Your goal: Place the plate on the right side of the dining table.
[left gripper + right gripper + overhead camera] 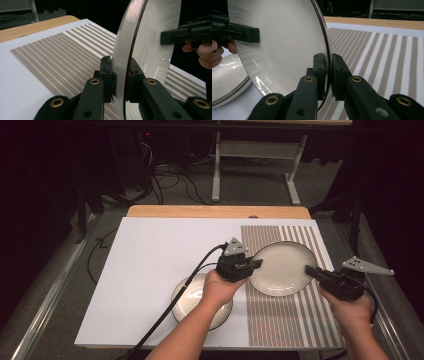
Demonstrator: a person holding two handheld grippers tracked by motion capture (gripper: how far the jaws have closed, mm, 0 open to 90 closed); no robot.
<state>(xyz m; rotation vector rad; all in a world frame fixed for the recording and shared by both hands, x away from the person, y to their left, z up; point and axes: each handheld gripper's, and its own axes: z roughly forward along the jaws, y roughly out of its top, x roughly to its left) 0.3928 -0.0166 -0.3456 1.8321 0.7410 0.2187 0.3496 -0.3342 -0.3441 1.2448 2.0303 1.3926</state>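
From the high view I see a white plate [283, 268] with a dark rim over the striped placemat [285, 320], held at opposite edges by my left gripper [254, 265] and my right gripper [313, 270]; I cannot tell from here whether it touches the mat. A second plate [186, 301] sits on the white sheet [150, 270] just beside the mat, and my left hand [218, 287] and forearm cover much of it. The far floor is dark, with cables I can barely make out. In the left gripper view my jaws are closed narrow on the rim of the white plate [150, 47], one pad on each face, and the plate stands edge-on to the camera, running out of the top of the picture. Across it I see the right gripper [165, 37] at the far rim, its fingertips partly cut off by the frame. In the right gripper view my jaws clamp the rim of the white plate [287, 45] likewise, with the left gripper [257, 35] on the opposite edge and the second plate [227, 80] lying low behind, mostly hidden.
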